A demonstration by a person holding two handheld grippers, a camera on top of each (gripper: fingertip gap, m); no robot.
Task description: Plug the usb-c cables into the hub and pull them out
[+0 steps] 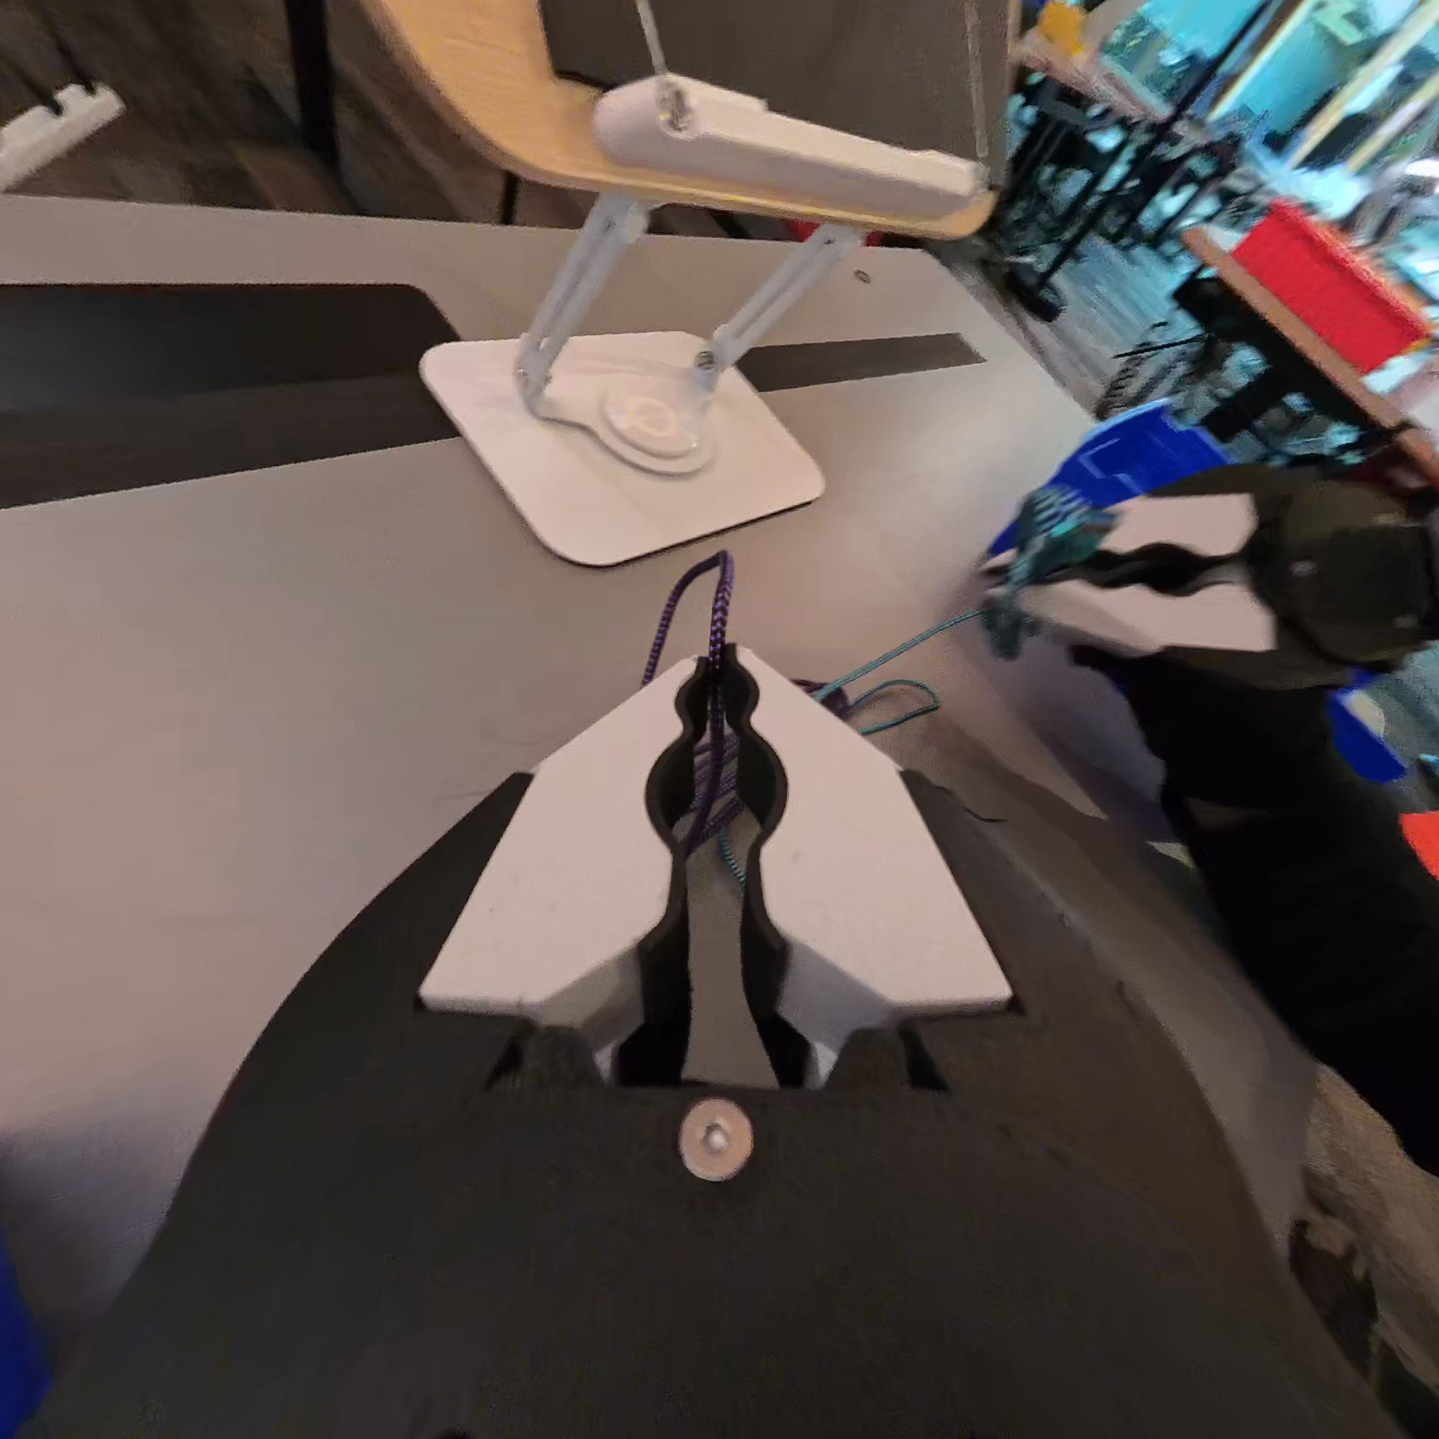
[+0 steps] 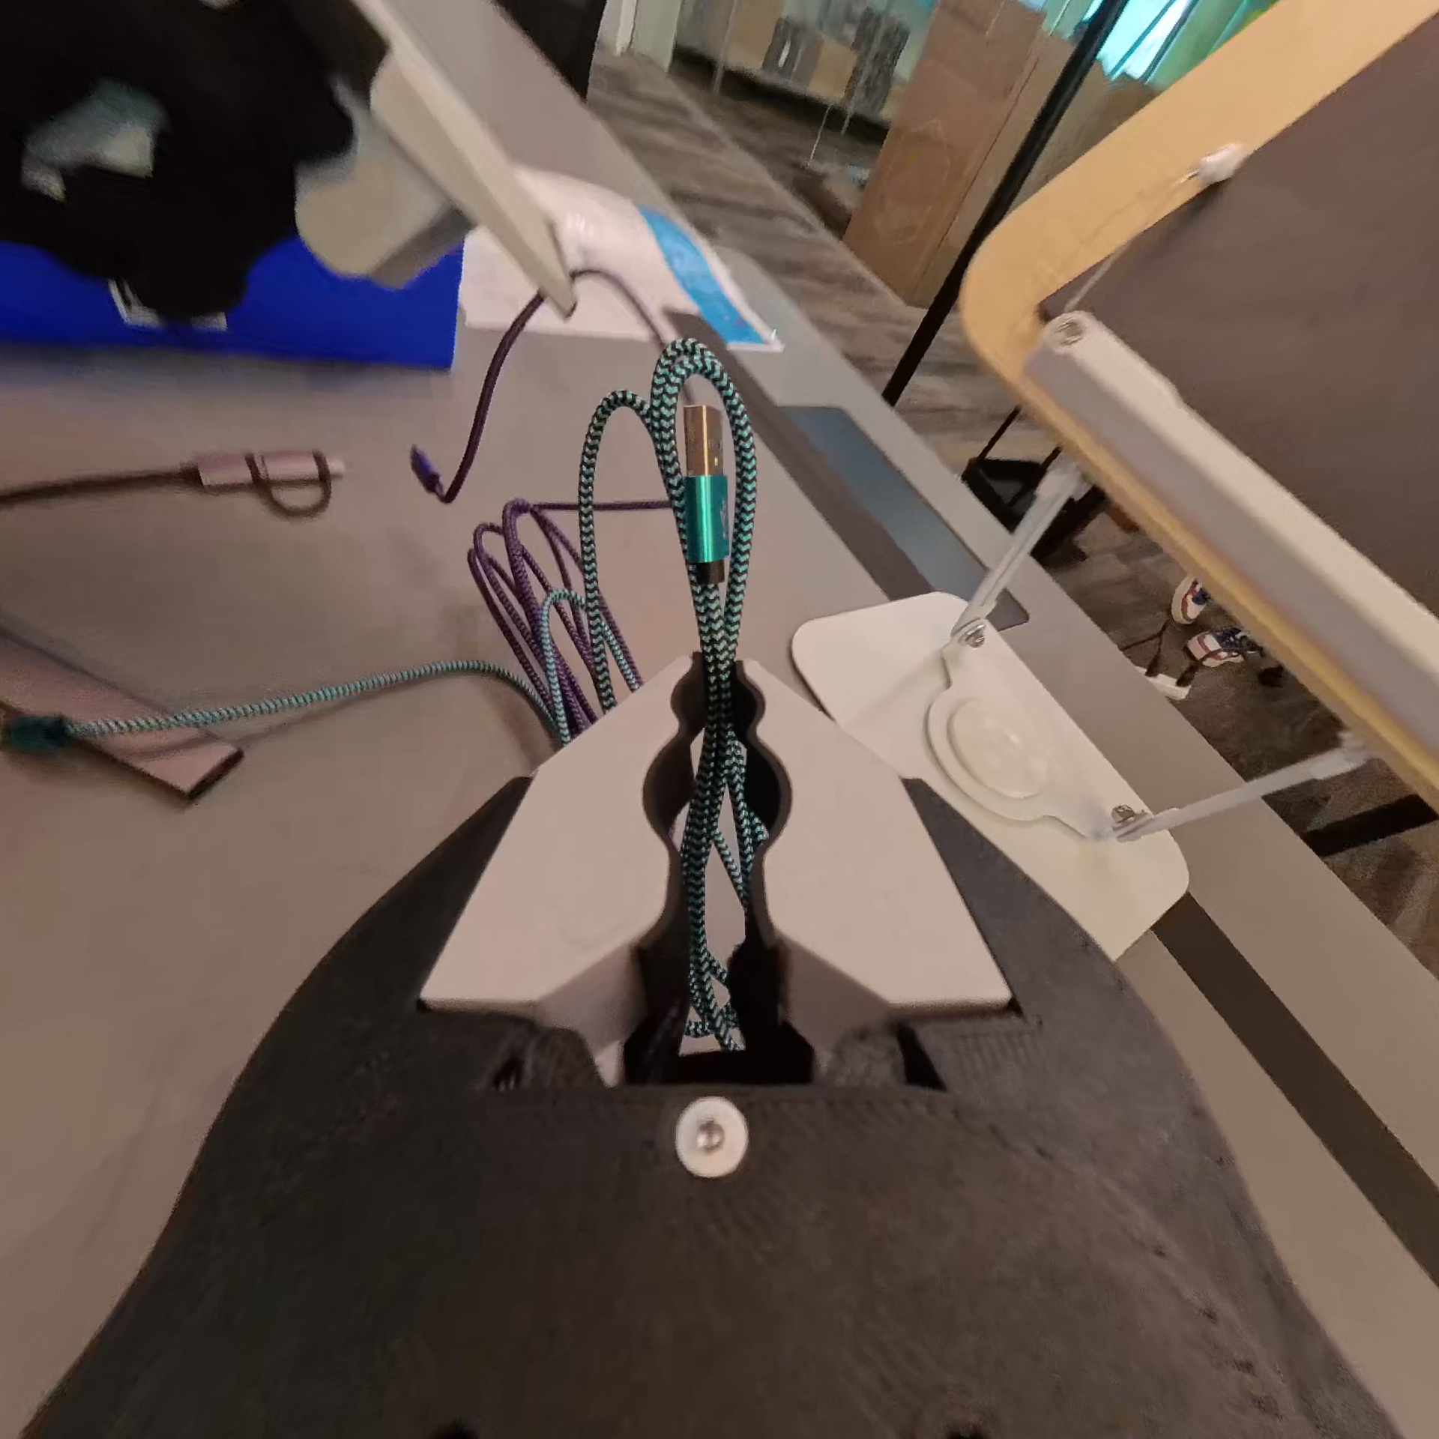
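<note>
We held the left gripper with its white fingers pressed together on a purple braided cable, pinched at the very tips. That cable's strands ran lengthwise down the gap between the fingers, and a short loop of it rose just beyond the tips, pointing away from us toward the white flat-based stand on the grey table. To the right of the fingers a thin teal cable trailed across the table toward our right gripper, which showed blurred there with a teal bundle at its tips.

In the right wrist view, the right gripper had its white fingers closed on a teal-and-black braided cable, folded into several strands running along the gap. Its loops stood up past the tips, long axis in line with the fingers. The cable's teal metal plug hung among those loops, its gold-coloured end pointing away from the fingers. Left of the fingers, coils of the purple cable lay on the table, and farther left a grey flat hub with a teal plug at its near edge. The left gripper showed beyond the tips, up and to the left, holding purple cable.
</note>
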